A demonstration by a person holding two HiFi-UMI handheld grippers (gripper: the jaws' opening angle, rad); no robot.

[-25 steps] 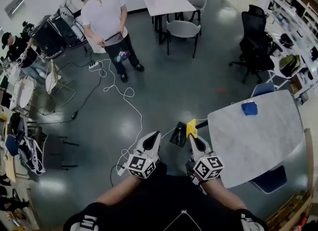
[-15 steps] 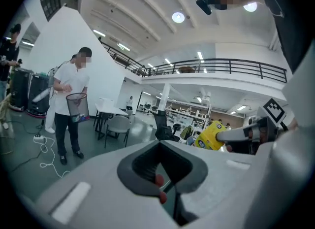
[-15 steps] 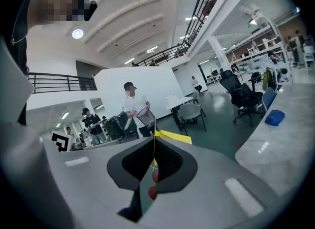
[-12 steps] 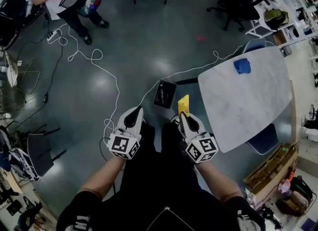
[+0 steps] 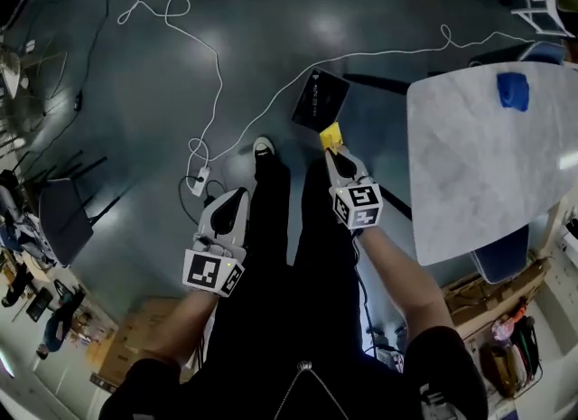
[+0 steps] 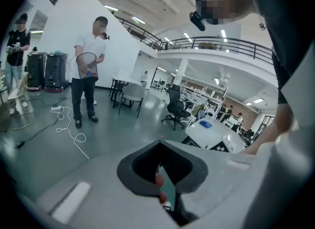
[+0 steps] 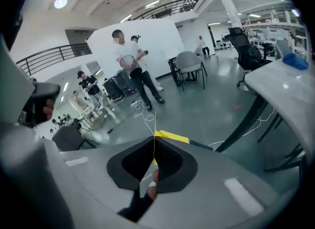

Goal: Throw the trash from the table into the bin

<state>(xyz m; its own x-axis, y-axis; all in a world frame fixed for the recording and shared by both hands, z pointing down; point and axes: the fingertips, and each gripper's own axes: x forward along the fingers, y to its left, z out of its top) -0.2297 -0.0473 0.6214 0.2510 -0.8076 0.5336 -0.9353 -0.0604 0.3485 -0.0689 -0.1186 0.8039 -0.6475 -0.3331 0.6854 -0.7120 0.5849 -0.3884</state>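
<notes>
Right gripper view: right gripper (image 7: 153,149) fingers pinch a flat yellow scrap (image 7: 173,137); left gripper (image 6: 160,156) fingers closed, empty.

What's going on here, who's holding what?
A person stands beside the white table with a gripper in each hand. The right gripper is shut on a yellow scrap, held out over the floor close to a black box that looks like the bin. The left gripper is shut with nothing in it, low beside the person's leg. A blue item lies on the table.
</notes>
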